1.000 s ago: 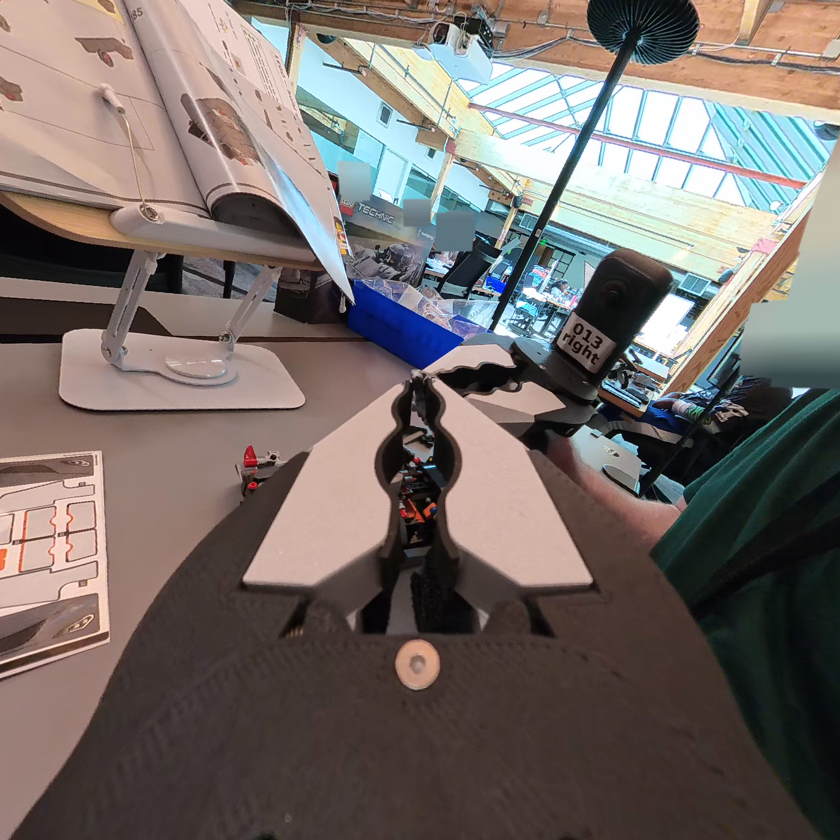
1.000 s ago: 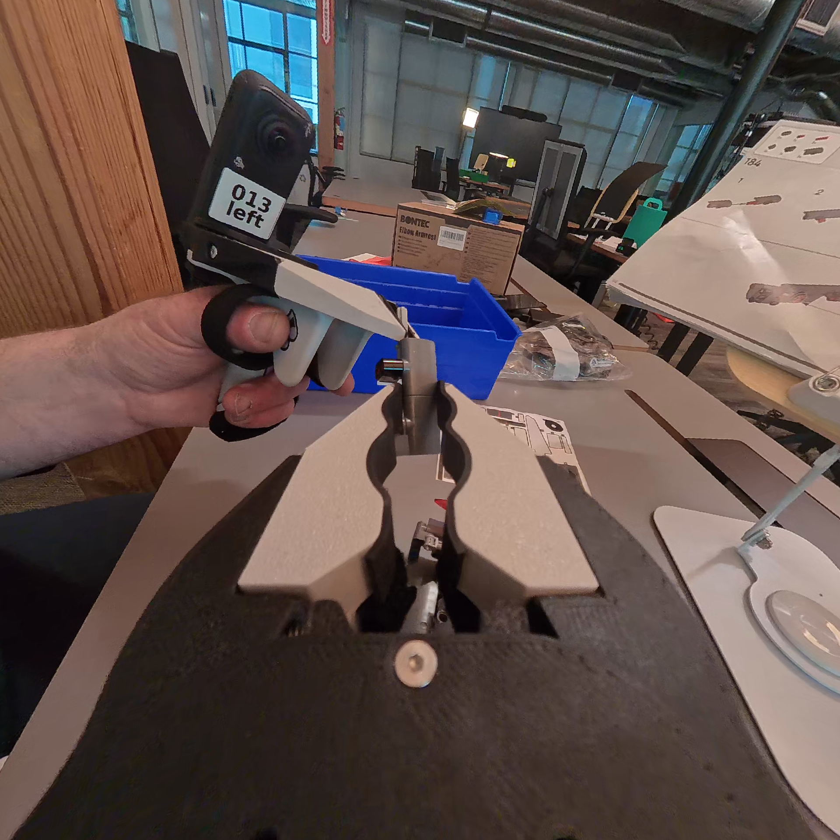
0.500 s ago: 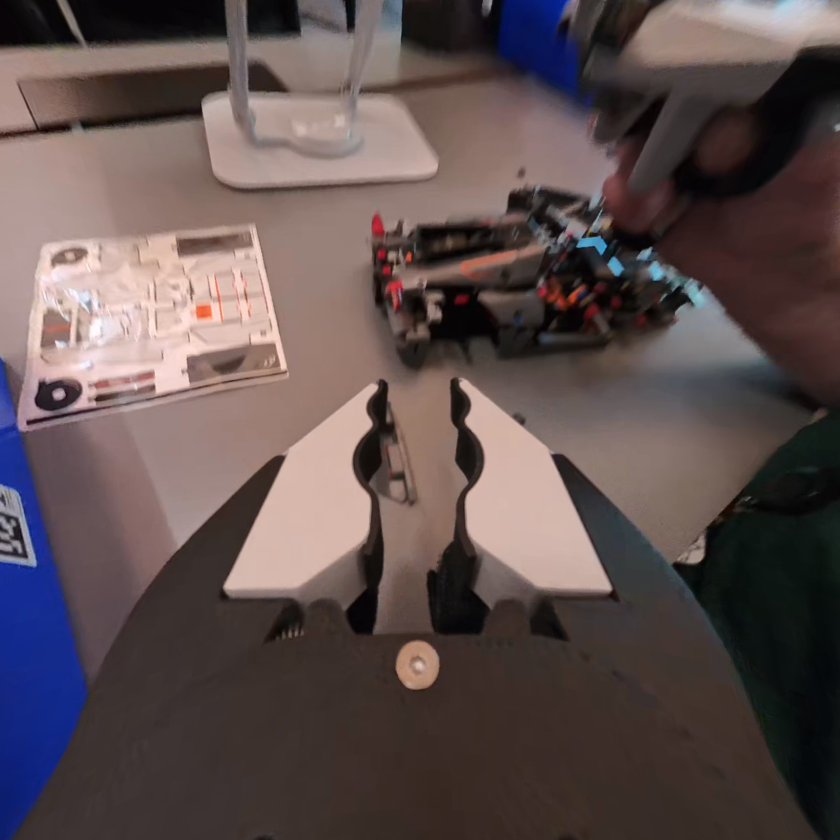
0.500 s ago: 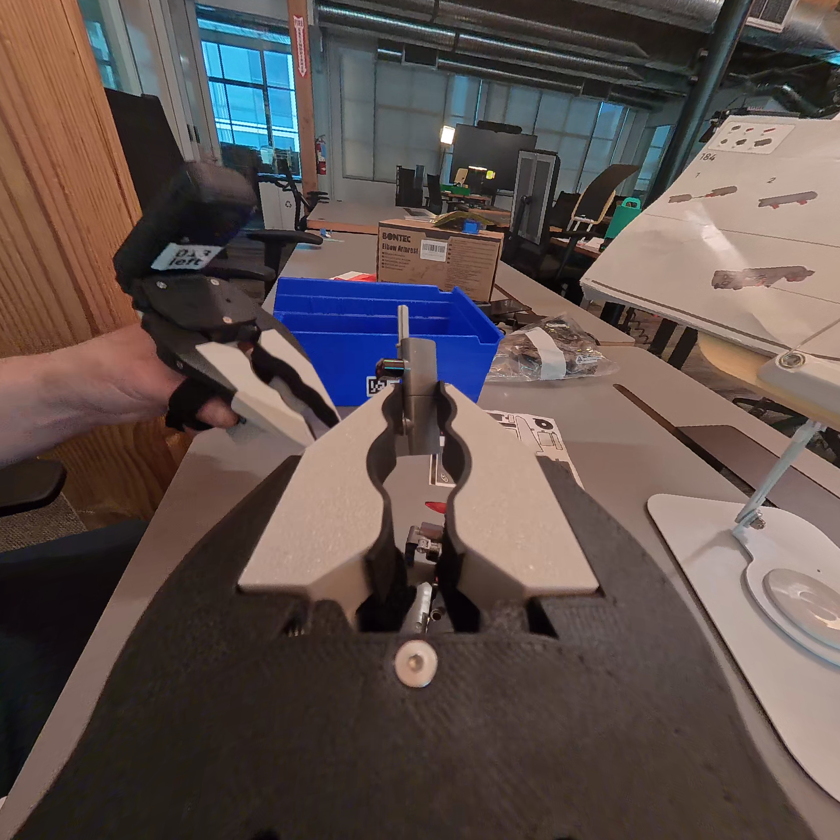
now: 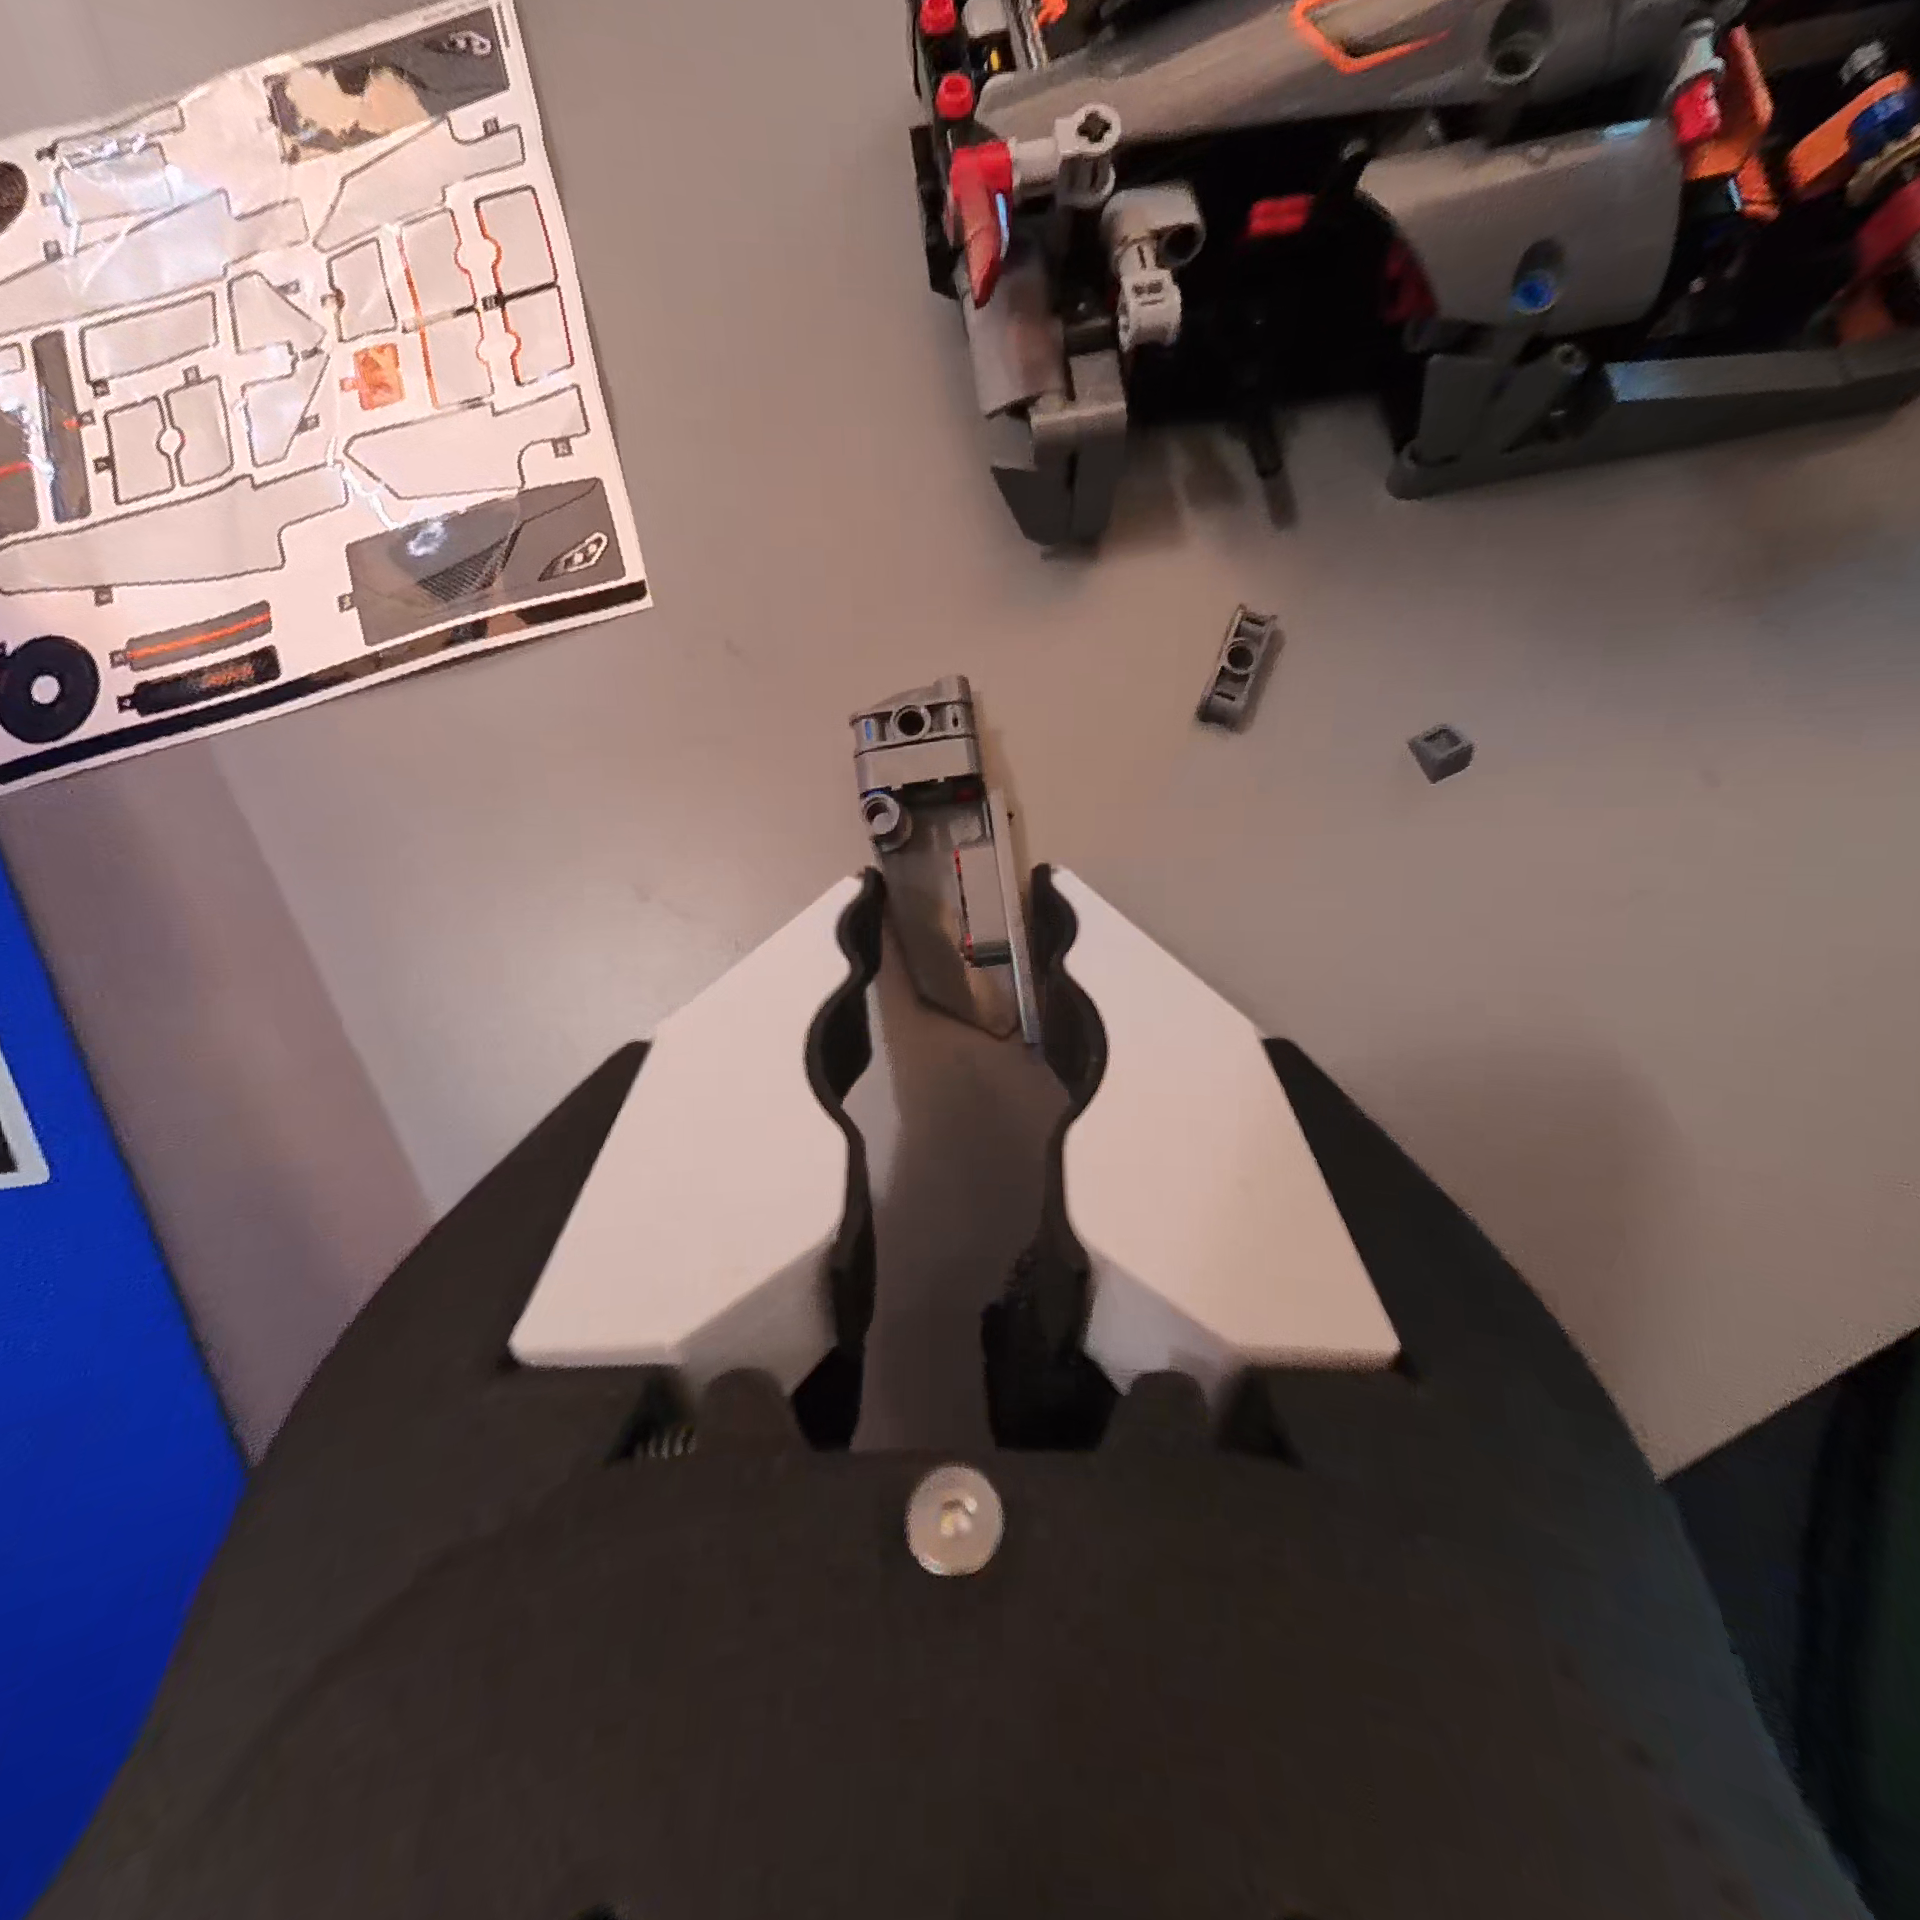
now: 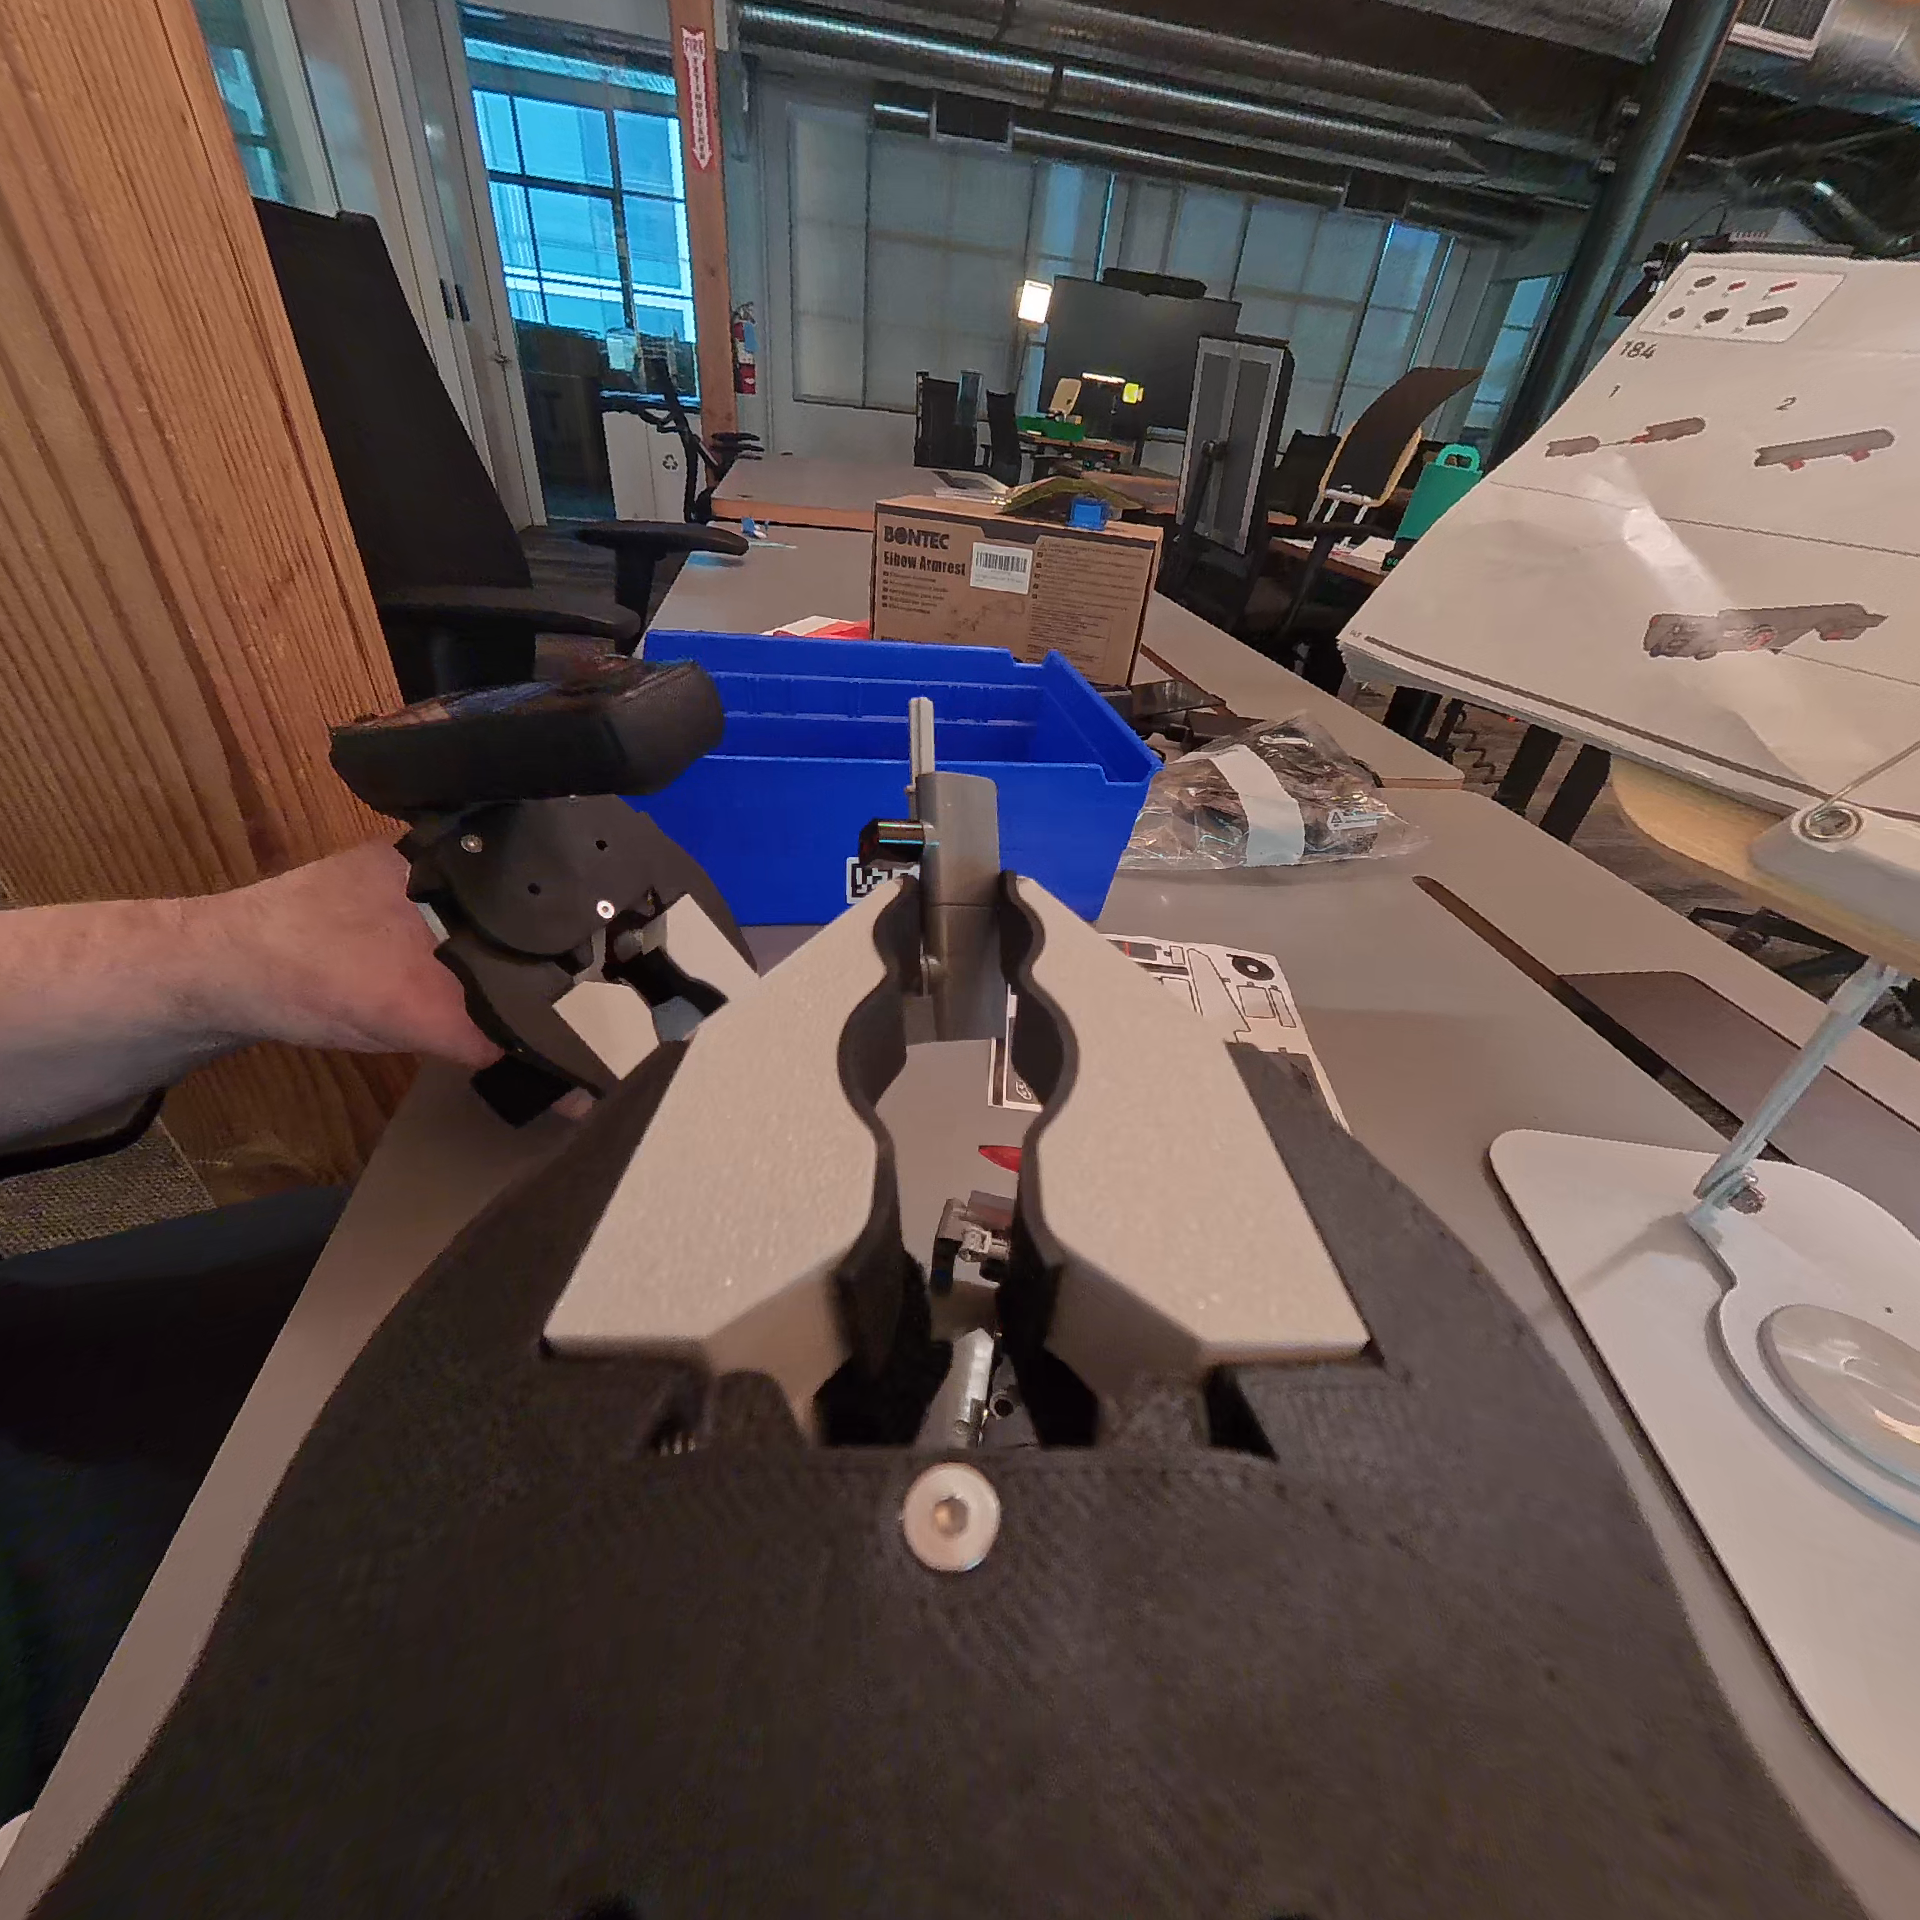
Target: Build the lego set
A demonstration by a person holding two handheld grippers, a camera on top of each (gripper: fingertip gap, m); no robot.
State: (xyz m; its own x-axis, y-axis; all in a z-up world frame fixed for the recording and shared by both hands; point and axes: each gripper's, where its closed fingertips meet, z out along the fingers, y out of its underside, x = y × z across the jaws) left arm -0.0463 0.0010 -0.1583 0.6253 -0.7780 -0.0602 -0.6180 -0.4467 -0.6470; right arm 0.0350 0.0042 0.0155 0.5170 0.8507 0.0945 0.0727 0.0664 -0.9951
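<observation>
Left claw (image 5: 954,888) apart around grey piece (image 5: 935,831) on counter (image 5: 1455,935), perhaps touching, right claw (image 6: 948,914) clamped on grey part (image 6: 956,831), blue bin (image 6: 1039,769) behind

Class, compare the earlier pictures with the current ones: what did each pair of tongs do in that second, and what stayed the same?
The left tongs swung away from the right tongs, tipped down to the table and opened; they now straddle a grey lego sub-assembly lying there, not yet clamped. The right tongs stayed shut on their grey lego piece, held upright. The blue bin and sticker sheet did not move.

Open left hand-held gripper (image 5: 954,883) around grey lego sub-assembly (image 5: 940,831) on table (image 5: 727,748)
</observation>
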